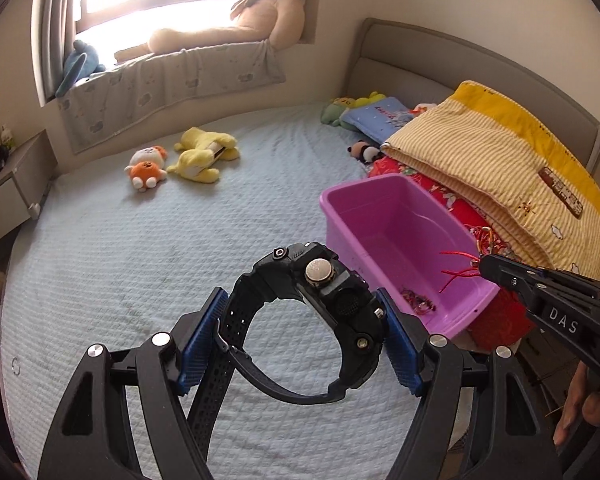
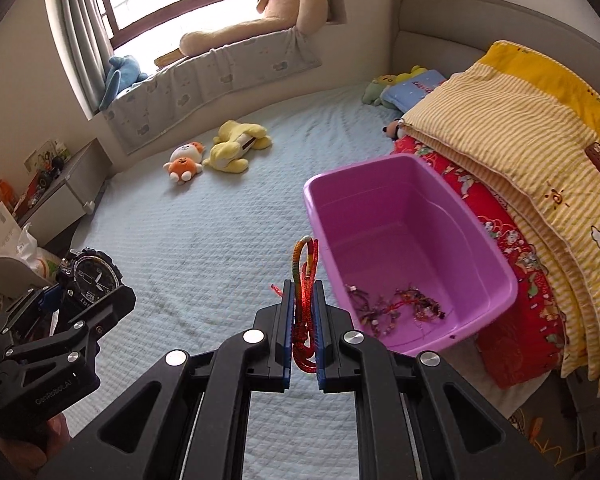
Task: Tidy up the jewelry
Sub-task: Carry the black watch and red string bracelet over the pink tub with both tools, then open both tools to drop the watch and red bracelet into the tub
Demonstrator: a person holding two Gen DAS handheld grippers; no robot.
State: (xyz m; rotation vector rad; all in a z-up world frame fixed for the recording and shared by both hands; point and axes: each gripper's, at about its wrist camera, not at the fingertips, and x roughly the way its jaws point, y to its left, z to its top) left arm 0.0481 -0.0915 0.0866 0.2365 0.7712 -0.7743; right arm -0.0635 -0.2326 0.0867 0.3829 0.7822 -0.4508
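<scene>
Right wrist view, tangled jewelry [image 2: 396,308] in purple bin [image 2: 496,256] perhaps beaded, left gripper [image 1: 304,336] clamping black watch [image 1: 332,300] beside bin, right gripper [image 2: 302,312] pinching red cord bracelet [image 2: 305,288] beside bin.

A wide stretch of pale blue quilted bedspread [image 2: 204,232] is left bare in front of both grippers. Its right side is bounded by a purple plastic tub [image 2: 496,264], whose open top is unobstructed; only a tangle of beaded bracelets [image 2: 396,308] is seen on its floor. Just beyond the tub, passage is blocked by a red printed quilt [image 2: 512,240] and a yellow striped quilt [image 2: 512,136] stacked above it. Farther back, two plush toys [image 2: 216,152] are met.
</scene>
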